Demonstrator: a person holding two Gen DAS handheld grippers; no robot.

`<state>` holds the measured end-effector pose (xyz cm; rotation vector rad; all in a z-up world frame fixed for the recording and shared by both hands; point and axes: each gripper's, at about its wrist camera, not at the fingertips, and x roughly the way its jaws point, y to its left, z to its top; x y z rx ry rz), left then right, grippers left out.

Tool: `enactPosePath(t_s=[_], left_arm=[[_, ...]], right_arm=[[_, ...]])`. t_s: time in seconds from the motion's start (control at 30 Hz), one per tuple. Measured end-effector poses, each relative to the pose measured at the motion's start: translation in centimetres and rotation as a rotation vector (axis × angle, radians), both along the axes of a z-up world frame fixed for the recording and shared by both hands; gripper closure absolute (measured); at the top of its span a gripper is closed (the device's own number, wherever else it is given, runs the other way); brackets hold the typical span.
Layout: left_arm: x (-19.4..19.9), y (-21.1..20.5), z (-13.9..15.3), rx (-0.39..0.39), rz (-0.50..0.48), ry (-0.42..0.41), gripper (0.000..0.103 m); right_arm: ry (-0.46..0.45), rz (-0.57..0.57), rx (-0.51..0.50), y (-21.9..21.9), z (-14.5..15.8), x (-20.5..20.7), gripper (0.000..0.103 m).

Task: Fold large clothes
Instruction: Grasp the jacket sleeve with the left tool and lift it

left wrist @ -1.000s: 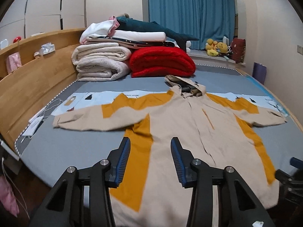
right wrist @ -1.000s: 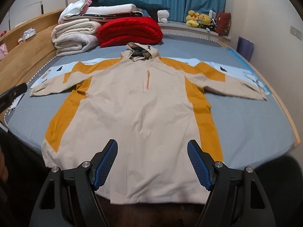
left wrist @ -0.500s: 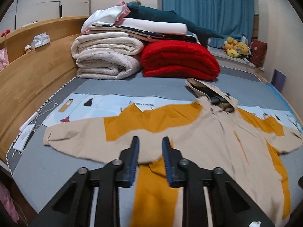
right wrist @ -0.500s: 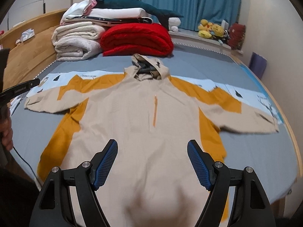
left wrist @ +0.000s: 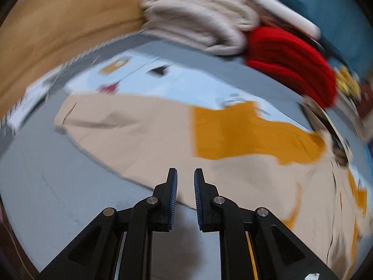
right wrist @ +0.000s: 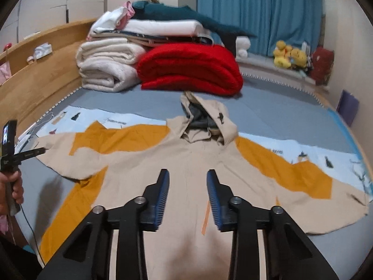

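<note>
While one beige hooded jacket with orange panels (right wrist: 163, 163) lies spread flat across the grey bed (right wrist: 279, 107), filling the frame's middle, one hand (right wrist: 14, 186) at the far left edge holds the left gripper (left wrist: 185, 182), jaws just narrowed to a slim empty gap over the sleeve edge. Two cream rolled blankets (right wrist: 107, 67) and one red folded blanket (right wrist: 191, 70) sit upper centre. Bottom centre, the right gripper (right wrist: 187, 186) has just been closing, still parted, nothing between.

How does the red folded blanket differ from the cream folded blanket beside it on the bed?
The red folded blanket is bright red and lies alone; the cream folded blanket is pale and carries more folded items on top. The red one sits nearer the blue curtain, the cream one nearer the wooden headboard. Both are thick, folded, and lie behind the hooded jacket.
</note>
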<state>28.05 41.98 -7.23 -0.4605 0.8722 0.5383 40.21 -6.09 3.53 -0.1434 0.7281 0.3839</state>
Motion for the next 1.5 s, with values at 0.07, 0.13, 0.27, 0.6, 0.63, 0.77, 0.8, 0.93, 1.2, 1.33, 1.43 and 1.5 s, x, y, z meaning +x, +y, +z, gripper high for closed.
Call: enactPosePath(t_s=[0.07, 0.13, 0.27, 0.6, 0.63, 0.77, 0.8, 0.93, 1.2, 1.33, 1.43, 1.5], left_arm=[[-0.8, 3.3, -1.3, -0.057, 0.089, -0.009, 0.089], [-1.9, 6.6, -2.4, -0.106, 0.183, -0.021, 0.089], [-3.9, 11.7, -4.5, -0.224, 0.341, -0.075, 0.08], [-5.4, 18.6, -8.6, -0.363, 0.488, -0.16, 0.078], [-5.2, 18.9, -8.7, -0.363, 0.489, -0.168, 0.078], [-4.2, 19.7, -8.8, -0.355, 0.459, -0.173, 0.099], [-4.1, 19.8, -8.5, -0.34, 0.466, -0.162, 0.099], [-3.7, 17.5, -2.8, -0.182, 0.497, -0.206, 0.103], [-1.7, 1.8, 13.2, 0.048, 0.207, -0.432, 0.103], [0.6, -10.0, 16.1, 0.026, -0.018, -0.474, 0.103], [3.0, -17.5, 15.2, -0.007, -0.188, -0.463, 0.103], [5.3, -22.7, 13.6, -0.034, -0.317, -0.432, 0.103]], right_arm=[[0.062, -0.006, 0.022, 0.0, -1.1, 1.4, 0.07], [0.093, -0.016, 0.022, 0.0, -1.8, 2.3, 0.07], [0.117, 0.0, 0.011, 0.0, -3.0, 3.4, 0.065], [0.19, 0.028, 0.012, 0.1, -5.9, 4.5, 0.047], [0.2, 0.026, 0.012, 0.1, -6.1, 4.6, 0.047], [0.209, 0.015, -0.004, 0.1, -6.7, 5.0, 0.047], [0.209, 0.014, -0.013, 0.2, -6.8, 4.9, 0.048], [0.222, -0.014, 0.008, -0.8, -6.2, 4.5, 0.053], [0.18, -0.077, 0.051, -4.4, -3.3, 2.4, 0.08], [0.181, -0.105, 0.108, -6.4, -2.1, 1.3, 0.08], [0.185, -0.123, 0.122, -7.7, -1.8, 0.4, 0.079], [0.207, -0.145, 0.119, -8.6, -2.2, 0.0, 0.077]])
